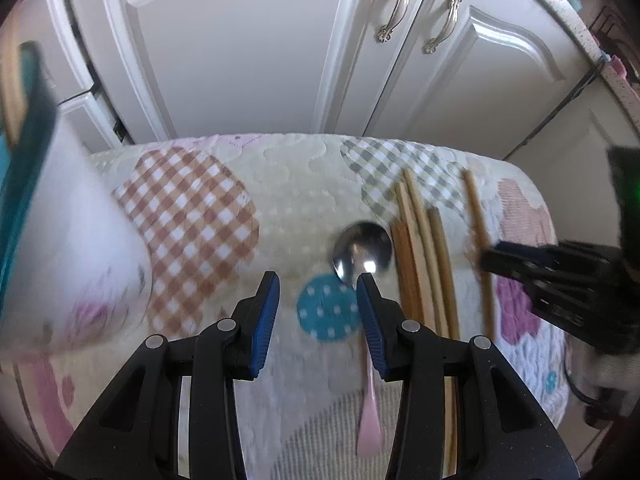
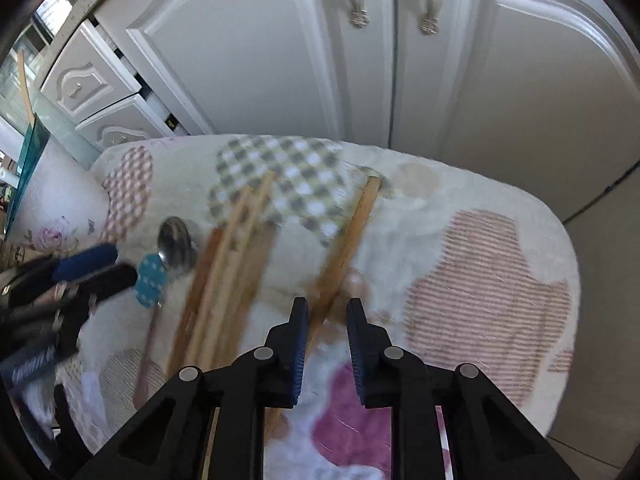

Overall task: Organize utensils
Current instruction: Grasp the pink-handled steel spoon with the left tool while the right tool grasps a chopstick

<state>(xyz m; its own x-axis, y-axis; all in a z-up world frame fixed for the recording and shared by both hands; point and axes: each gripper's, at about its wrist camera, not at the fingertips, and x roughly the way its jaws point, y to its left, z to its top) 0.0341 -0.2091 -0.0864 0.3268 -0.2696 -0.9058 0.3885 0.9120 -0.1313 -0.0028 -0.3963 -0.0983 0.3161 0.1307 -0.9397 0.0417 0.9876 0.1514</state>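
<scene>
My left gripper (image 1: 318,286) hangs wide open and empty beside the spoon (image 1: 362,250) on the patterned cloth (image 1: 280,184). My right gripper (image 2: 327,312), jaws narrowly apart, straddles a lone chopstick (image 2: 352,232) without clearly pinching it; the other chopsticks (image 2: 228,264) lie alongside.

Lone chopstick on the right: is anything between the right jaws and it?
Nothing visible. The lone chopstick lies apart from the chopstick bundle, and the right gripper already straddles its near end, pads not yet pressing.
</scene>
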